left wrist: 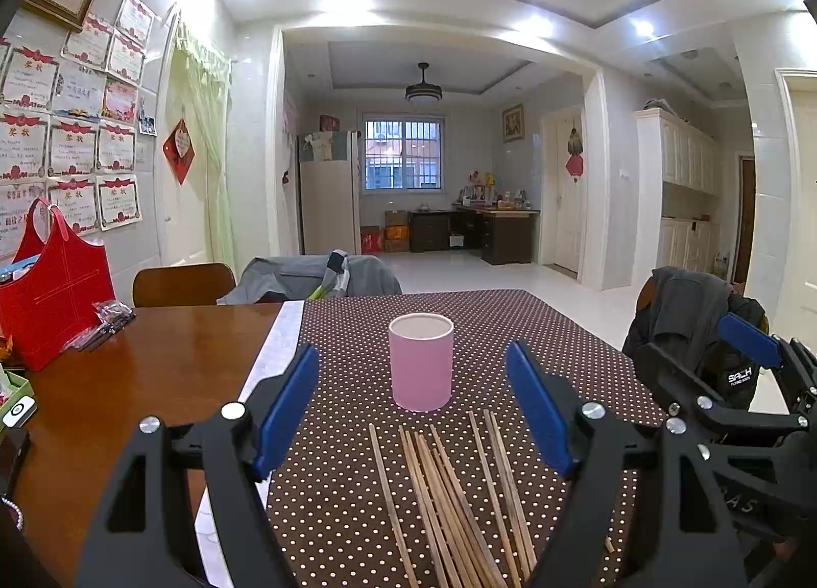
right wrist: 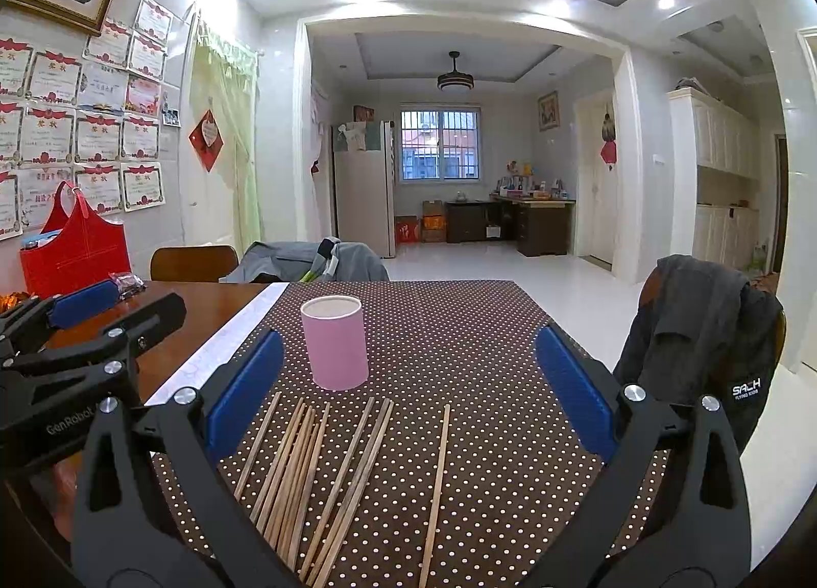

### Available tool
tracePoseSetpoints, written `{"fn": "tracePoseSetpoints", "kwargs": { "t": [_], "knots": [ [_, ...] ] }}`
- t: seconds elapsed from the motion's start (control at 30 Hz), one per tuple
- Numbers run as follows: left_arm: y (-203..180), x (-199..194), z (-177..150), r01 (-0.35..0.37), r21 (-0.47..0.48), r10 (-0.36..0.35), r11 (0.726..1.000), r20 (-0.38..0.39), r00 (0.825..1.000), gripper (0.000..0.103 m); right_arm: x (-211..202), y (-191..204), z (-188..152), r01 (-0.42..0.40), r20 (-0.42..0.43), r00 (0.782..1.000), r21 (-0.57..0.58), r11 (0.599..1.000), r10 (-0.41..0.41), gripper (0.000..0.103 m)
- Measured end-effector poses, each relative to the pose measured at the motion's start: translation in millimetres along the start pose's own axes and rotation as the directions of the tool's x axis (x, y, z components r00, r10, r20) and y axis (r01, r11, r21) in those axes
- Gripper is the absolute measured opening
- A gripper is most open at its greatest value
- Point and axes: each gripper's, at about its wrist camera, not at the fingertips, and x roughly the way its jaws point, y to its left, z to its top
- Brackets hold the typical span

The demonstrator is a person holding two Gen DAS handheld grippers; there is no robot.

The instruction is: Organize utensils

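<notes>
Several wooden chopsticks point(left wrist: 449, 496) lie loose on the brown polka-dot tablecloth point(left wrist: 536, 327), pointing away from me; they also show in the right wrist view point(right wrist: 316, 475). A pink cylindrical cup point(left wrist: 421, 362) stands upright just beyond them, also seen in the right wrist view point(right wrist: 335, 343). My left gripper point(left wrist: 413, 404) is open and empty, hovering above the chopsticks with the cup between its blue pads. My right gripper point(right wrist: 408, 384) is open and empty, above the chopsticks, right of the cup. Each gripper appears at the other view's edge.
The bare wooden table point(left wrist: 127, 384) to the left holds a red bag point(left wrist: 51, 292) and small items. Chairs draped with jackets stand at the far side point(left wrist: 316, 276) and the right side point(right wrist: 699, 333). The tablecloth's right edge drops to the white floor.
</notes>
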Motion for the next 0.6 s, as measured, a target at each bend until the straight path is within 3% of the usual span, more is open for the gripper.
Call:
{"fn": "tracePoseSetpoints", "kwargs": {
  "t": [0.6],
  "knots": [
    [0.0,5.0,-3.9,0.001,-0.003,-0.001,1.0,-0.019,1.0,0.075,4.5,-2.6,-3.0,0.003,-0.016,1.0,-0.001,1.0,-0.003,0.097]
  ]
}}
